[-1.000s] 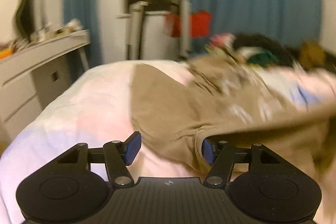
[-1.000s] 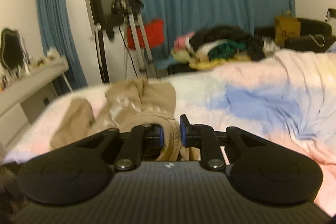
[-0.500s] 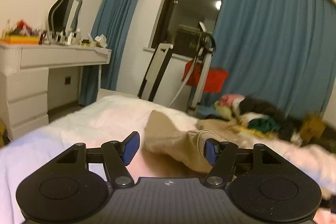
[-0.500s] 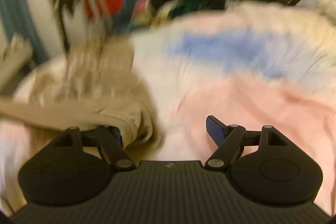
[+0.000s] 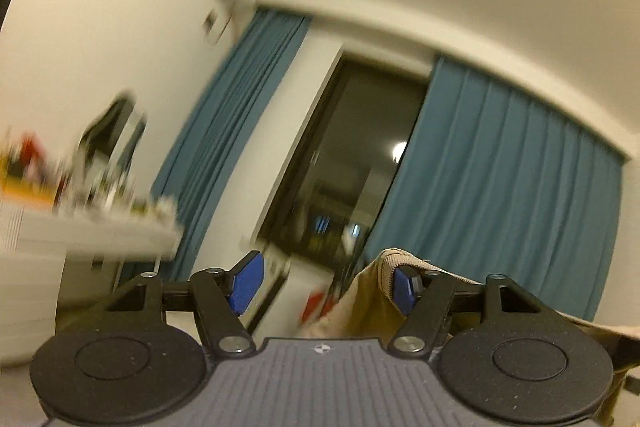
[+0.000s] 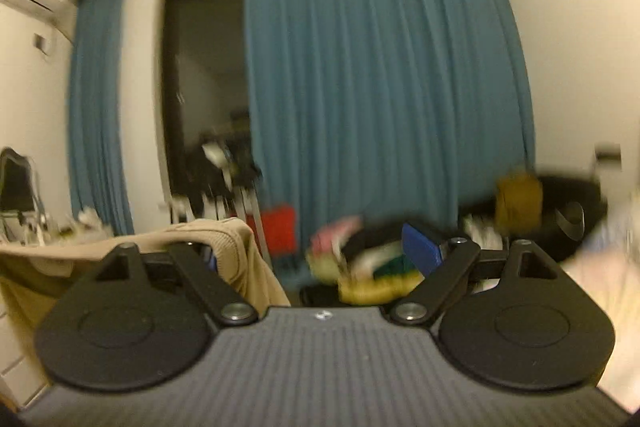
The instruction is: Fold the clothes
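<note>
Both grippers, left (image 5: 326, 281) and right (image 6: 310, 253), have jaws spread wide, a tan garment (image 6: 236, 251) draped over one finger of each, before blue curtains (image 6: 376, 75).

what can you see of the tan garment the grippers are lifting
The tan garment looks like soft knit cloth with a ribbed, thicker edge. It is raised off the bed and hangs slack. In the left wrist view it drapes over one finger of the left gripper, in the right wrist view over one finger of the right gripper. Both grippers stand open, so it is hooked, not pinched. Its full shape is out of view.
</note>
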### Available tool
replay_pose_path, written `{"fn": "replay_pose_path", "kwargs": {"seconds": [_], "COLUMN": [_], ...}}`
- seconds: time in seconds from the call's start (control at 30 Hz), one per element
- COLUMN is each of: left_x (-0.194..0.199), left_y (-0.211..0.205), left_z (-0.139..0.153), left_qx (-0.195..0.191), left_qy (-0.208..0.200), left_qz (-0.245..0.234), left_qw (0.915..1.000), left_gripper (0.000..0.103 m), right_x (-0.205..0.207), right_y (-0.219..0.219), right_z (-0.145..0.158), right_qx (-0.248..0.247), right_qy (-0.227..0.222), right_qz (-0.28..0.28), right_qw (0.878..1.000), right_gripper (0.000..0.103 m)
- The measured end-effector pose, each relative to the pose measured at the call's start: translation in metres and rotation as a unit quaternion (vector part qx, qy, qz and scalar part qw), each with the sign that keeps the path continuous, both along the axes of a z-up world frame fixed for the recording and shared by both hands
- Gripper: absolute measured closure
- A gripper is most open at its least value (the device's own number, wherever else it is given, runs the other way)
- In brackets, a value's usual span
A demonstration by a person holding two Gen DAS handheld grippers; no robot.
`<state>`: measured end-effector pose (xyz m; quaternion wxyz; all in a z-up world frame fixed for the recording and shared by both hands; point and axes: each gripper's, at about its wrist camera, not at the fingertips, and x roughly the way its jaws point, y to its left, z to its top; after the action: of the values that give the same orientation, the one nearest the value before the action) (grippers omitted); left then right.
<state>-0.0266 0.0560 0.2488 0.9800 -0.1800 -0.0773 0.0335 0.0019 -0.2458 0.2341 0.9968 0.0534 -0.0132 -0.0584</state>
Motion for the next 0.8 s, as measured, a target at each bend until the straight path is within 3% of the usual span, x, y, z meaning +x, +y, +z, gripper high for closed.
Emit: {"fn": "replay_pose_path", "kwargs": {"seconds": [0.17,0.27,0.43,0.6,0.73,0.8], "left_x": [-0.023,-0.038,-0.003,0.032,0.061,0.101], "left_y": [0.003,0.008,0.0,-0.007,-0.013,-0.016], "left_z": [0.121,0.17,0.148,0.125,0.106,0.07], "left_qx": [0.039,0.03,0.03,0.031,0.032,0.024], "left_qy": [-0.057,-0.067,-0.01,0.049,0.096,0.133], "left_qz": [-0.013,-0.041,-0.08,-0.119,-0.149,-0.152], "left_qw": [0.9975,0.9965,0.9963,0.9912,0.9836,0.9791], "left_gripper": [0.025,0.022,0.02,0.017,0.017,0.017], "right_x": [-0.034,-0.054,-0.077,-0.064,-0.021,0.013], "right_y": [0.001,-0.003,-0.009,-0.022,-0.034,-0.037], "right_z": [0.114,0.161,0.204,0.176,0.116,0.083], "right_qx": [-0.042,-0.055,-0.073,-0.057,-0.033,-0.027], "right_qy": [-0.062,-0.089,-0.111,-0.058,0.016,0.052], "right_qz": [0.007,0.007,0.005,0.018,0.031,0.032], "right_qw": [0.997,0.994,0.991,0.997,0.999,0.998], "right_gripper": [0.015,0.015,0.015,0.015,0.015,0.015]}}
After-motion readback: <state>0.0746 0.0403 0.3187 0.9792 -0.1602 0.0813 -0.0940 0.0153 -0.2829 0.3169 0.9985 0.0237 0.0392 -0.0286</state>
